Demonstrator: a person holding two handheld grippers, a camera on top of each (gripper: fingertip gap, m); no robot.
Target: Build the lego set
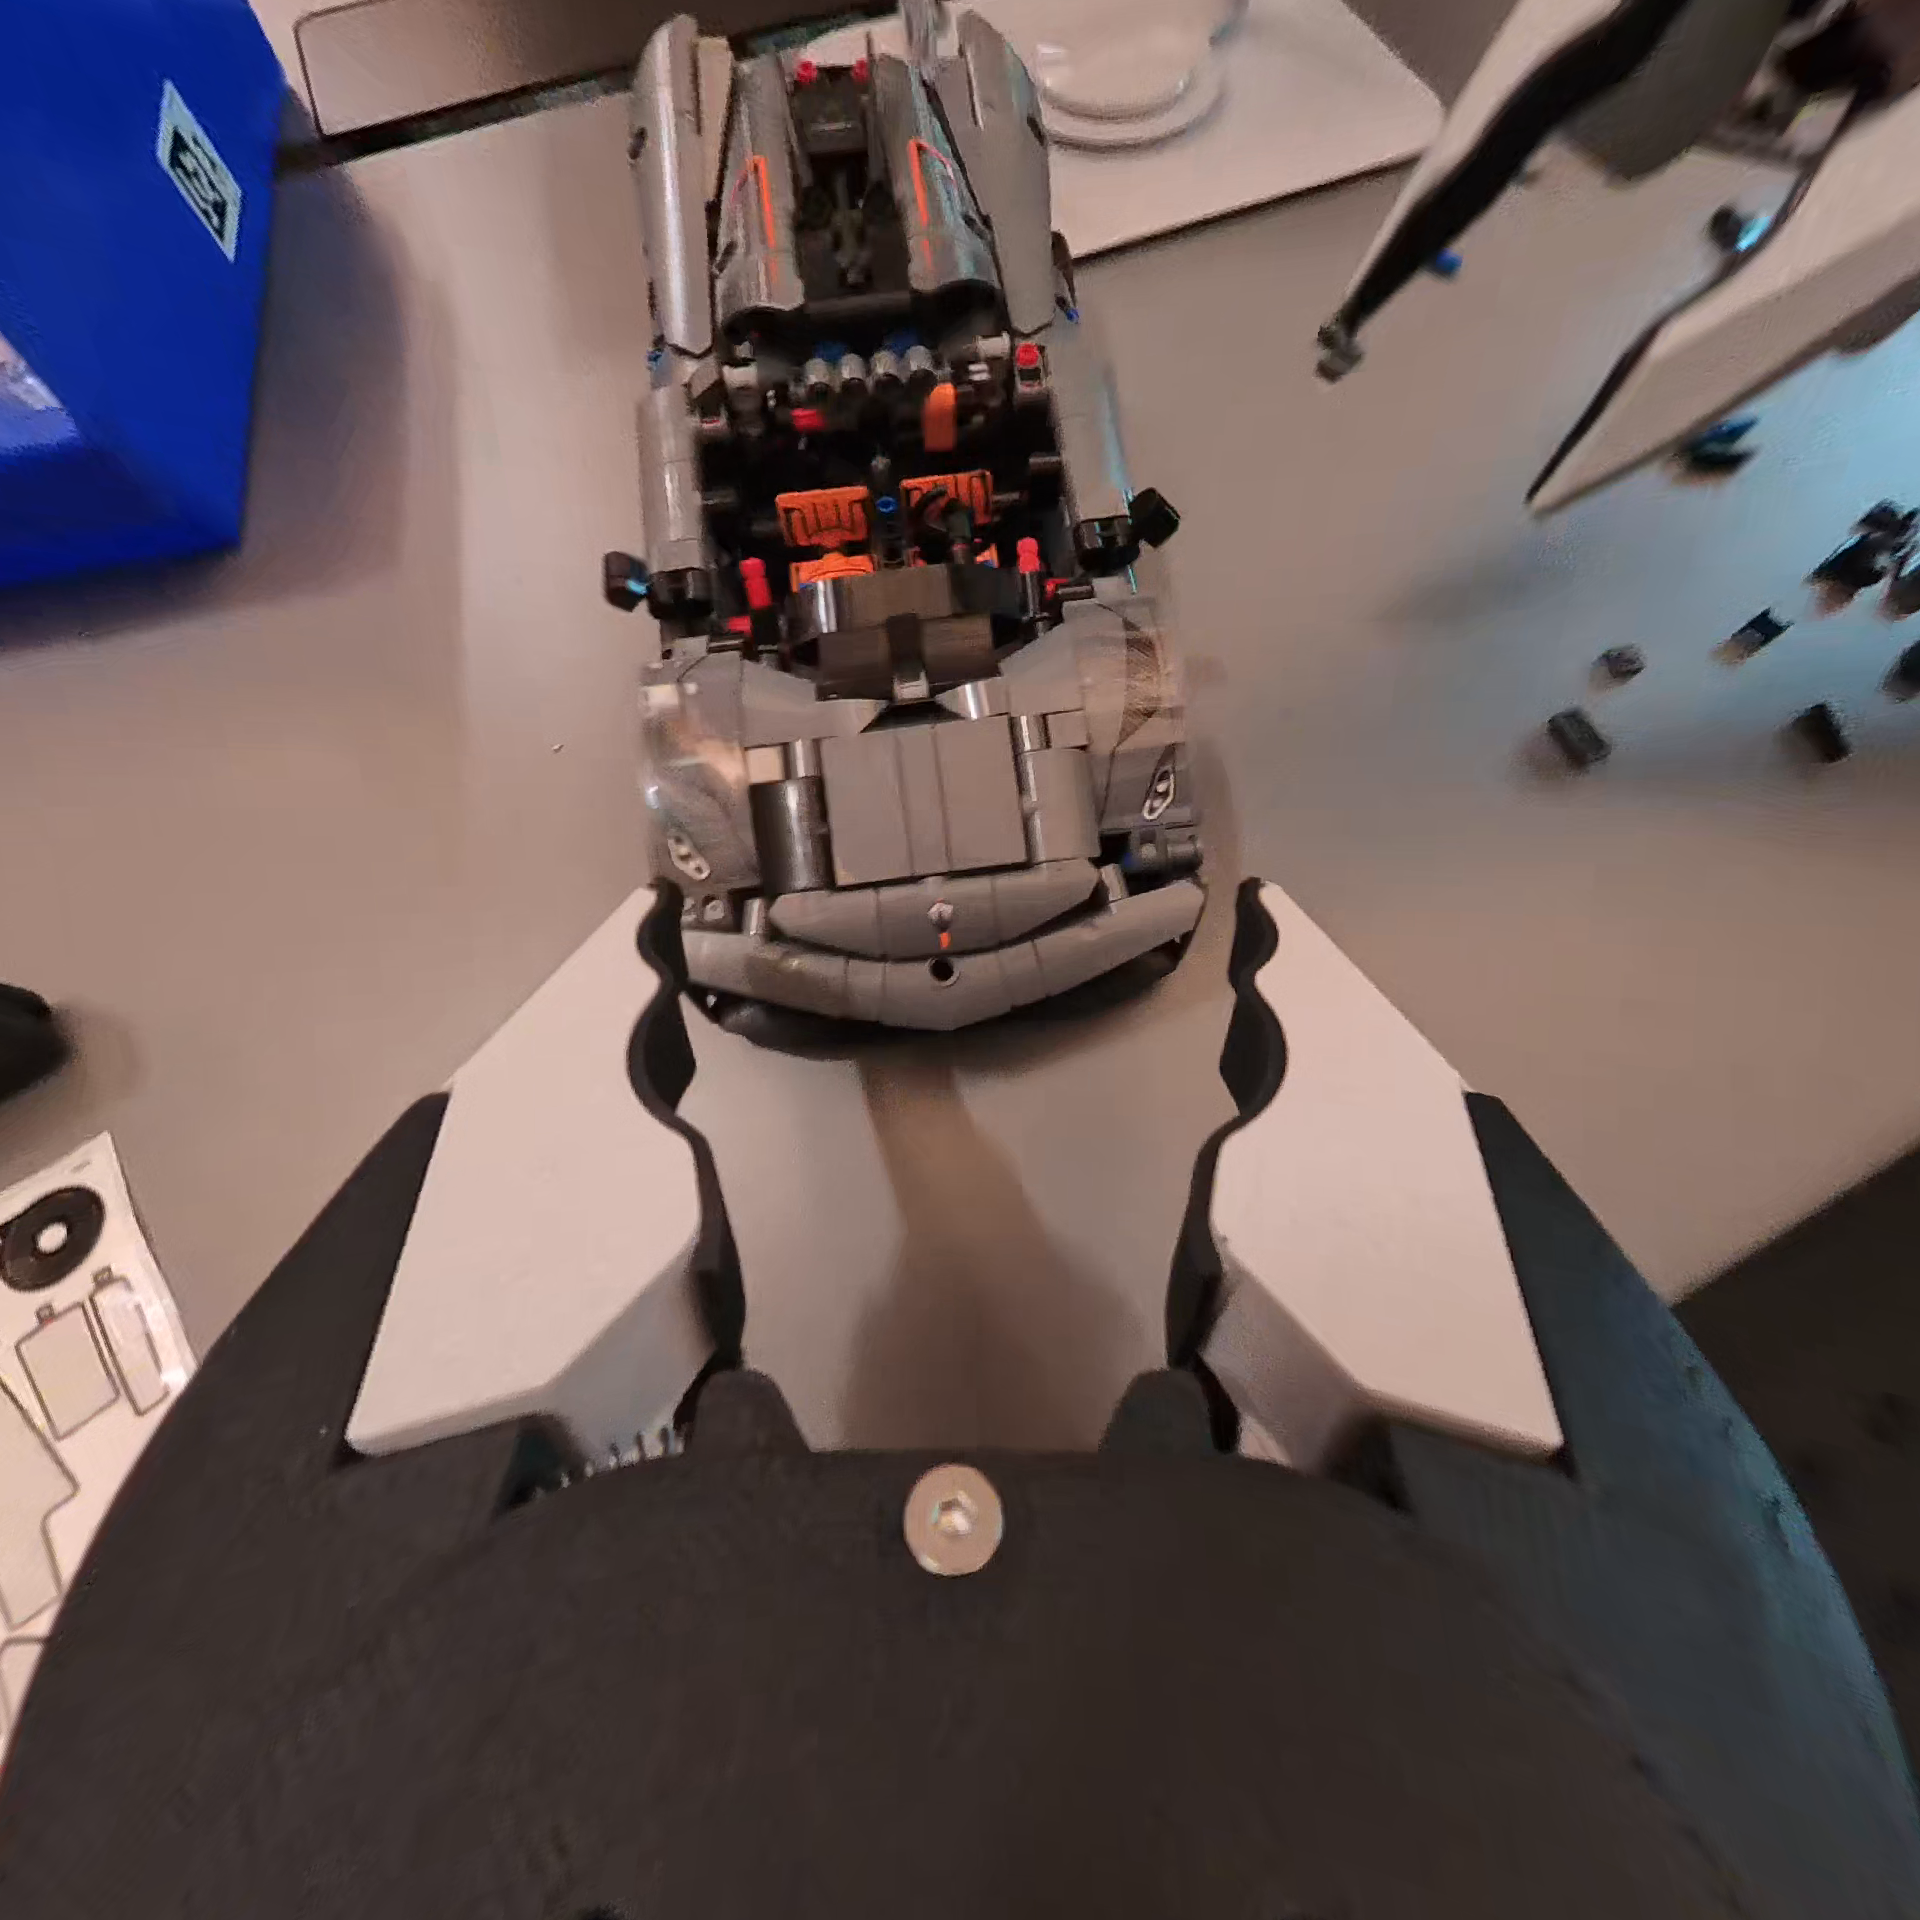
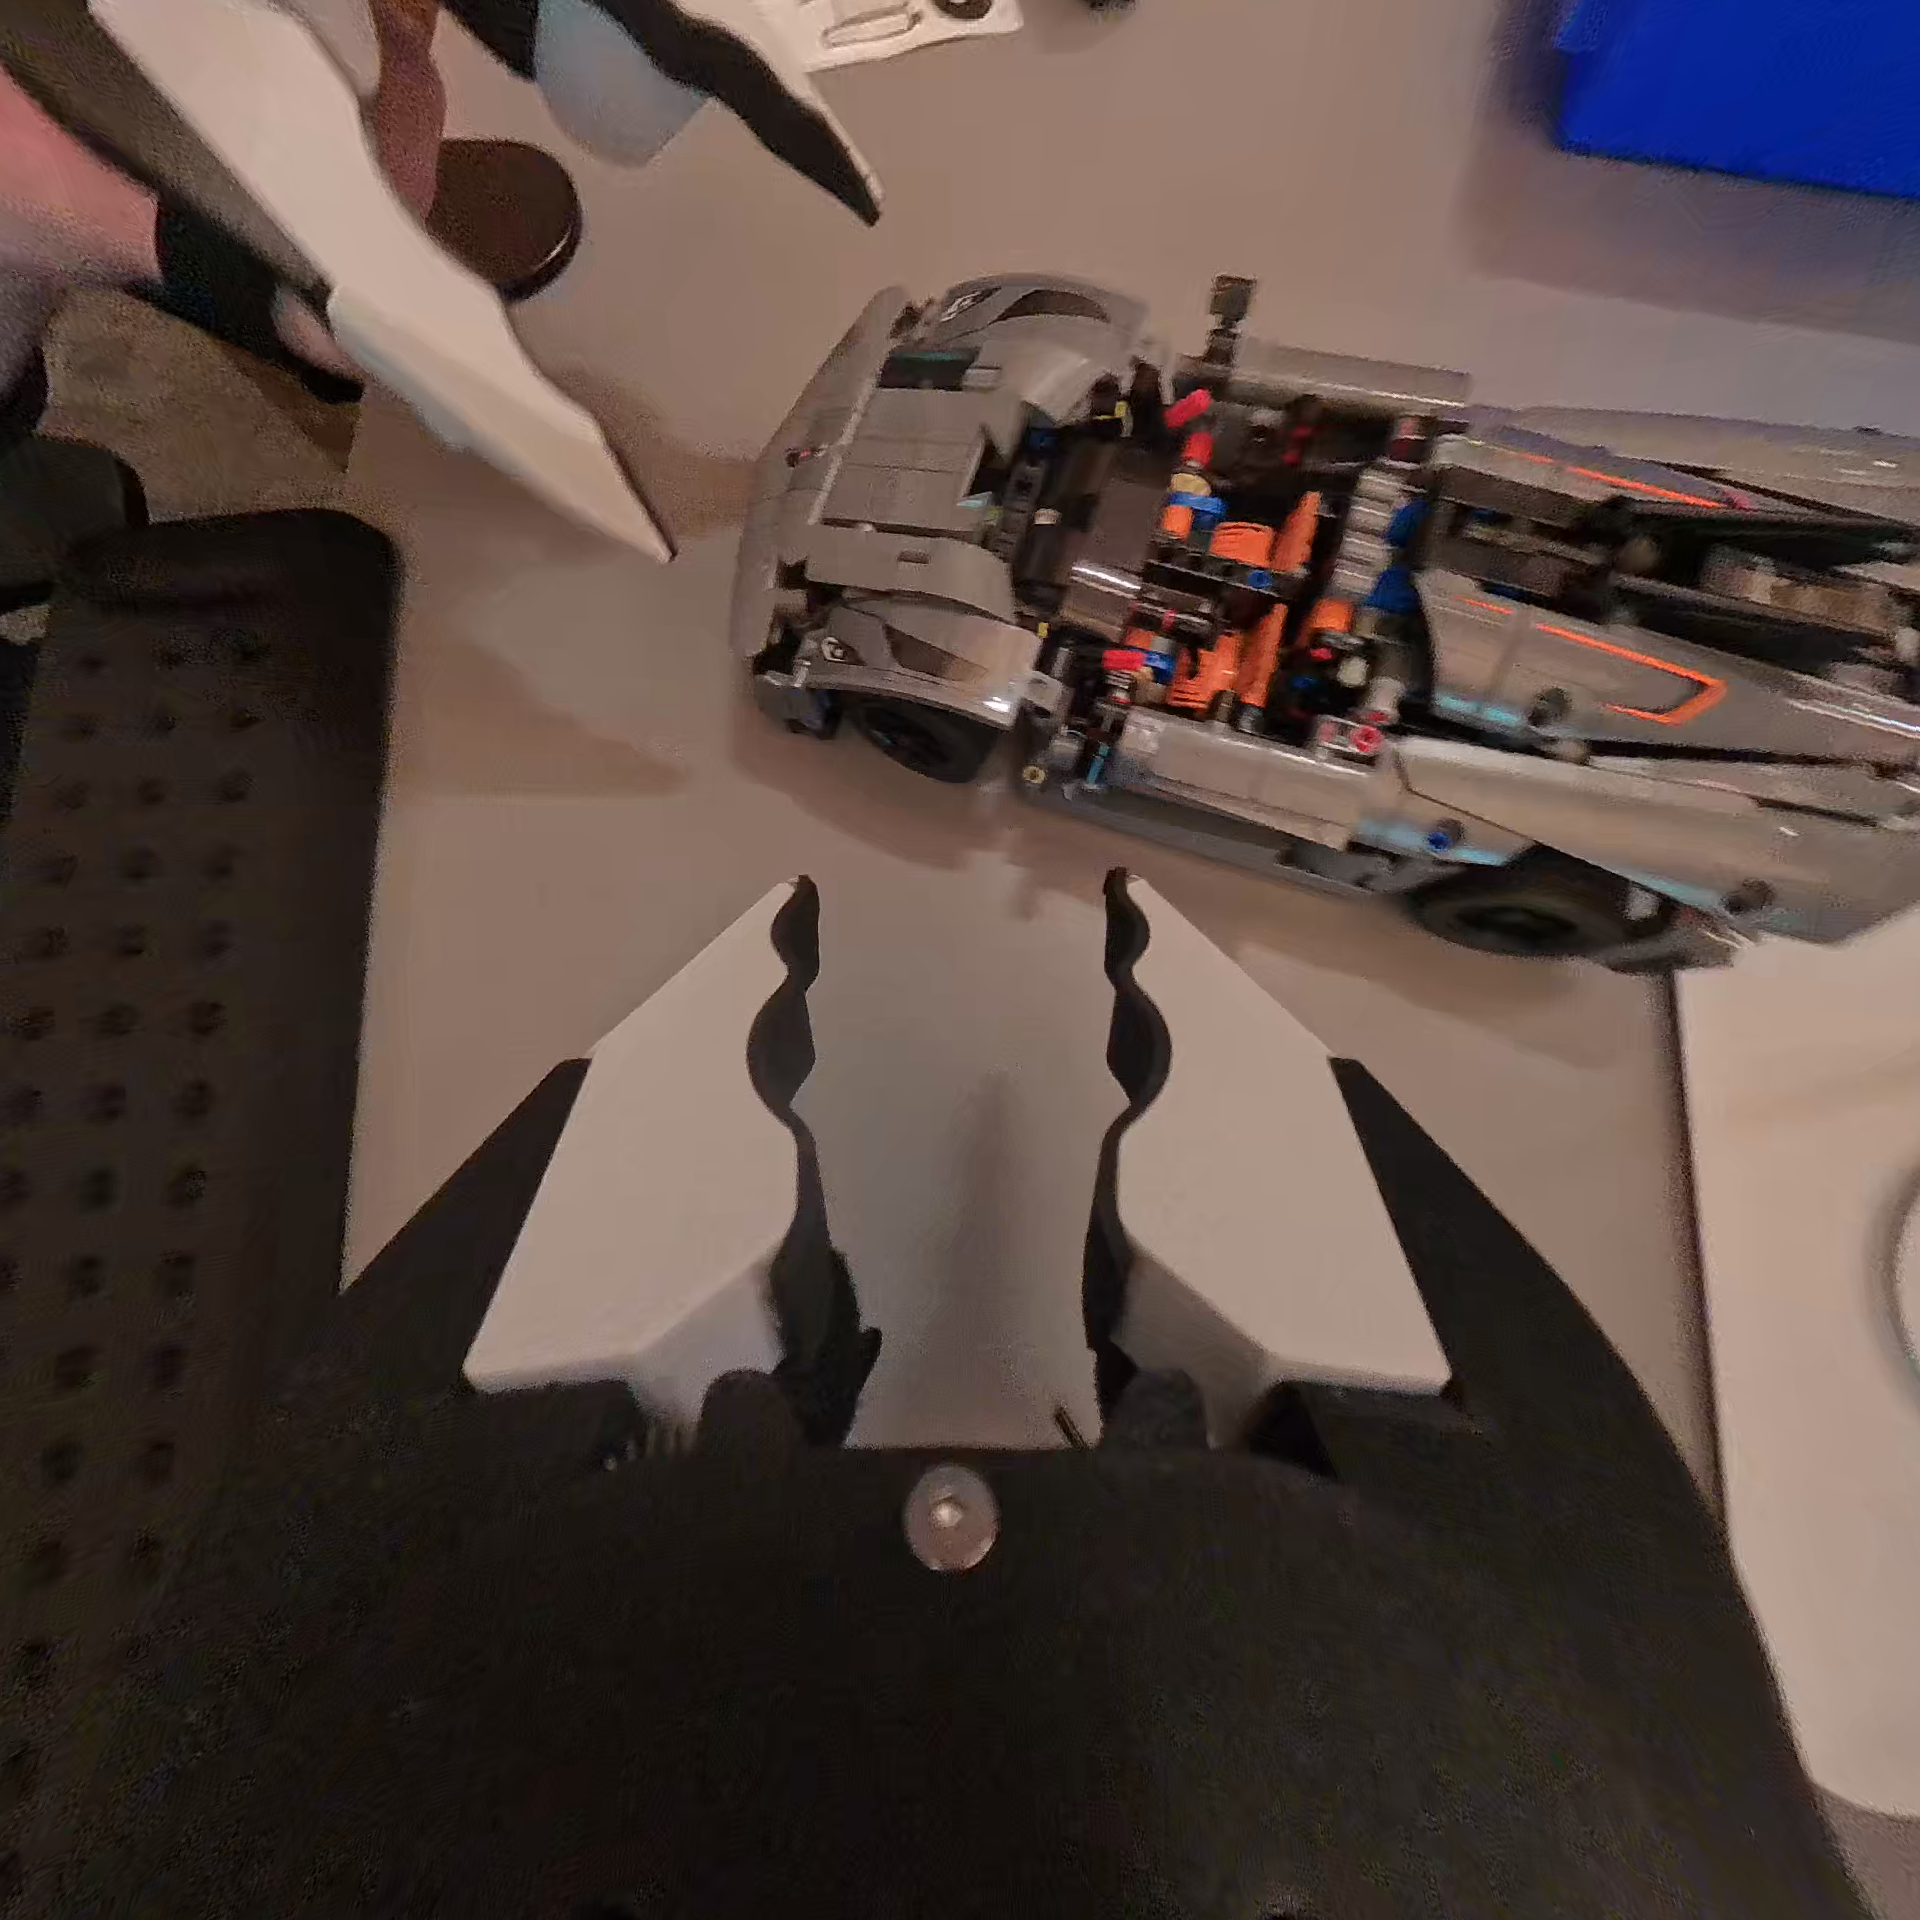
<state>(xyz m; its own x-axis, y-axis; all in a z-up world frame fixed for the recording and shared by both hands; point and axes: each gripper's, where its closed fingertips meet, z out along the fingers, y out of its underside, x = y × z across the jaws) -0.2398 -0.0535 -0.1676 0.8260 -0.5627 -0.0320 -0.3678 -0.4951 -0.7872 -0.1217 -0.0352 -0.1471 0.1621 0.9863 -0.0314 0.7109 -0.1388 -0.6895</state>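
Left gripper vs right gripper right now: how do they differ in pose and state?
The left gripper points at the nose of the grey lego car, its fingertips flanking the front bumper; the right gripper points at bare table beside the car's side. The left gripper is open wider than the right gripper. Both are open, hold nothing, and have white fingers with black wavy pads.

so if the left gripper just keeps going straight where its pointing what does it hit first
Most likely the front bumper of the grey lego car. The open left gripper points straight at the nose, which already sits between its fingers; whether they touch it is unclear.
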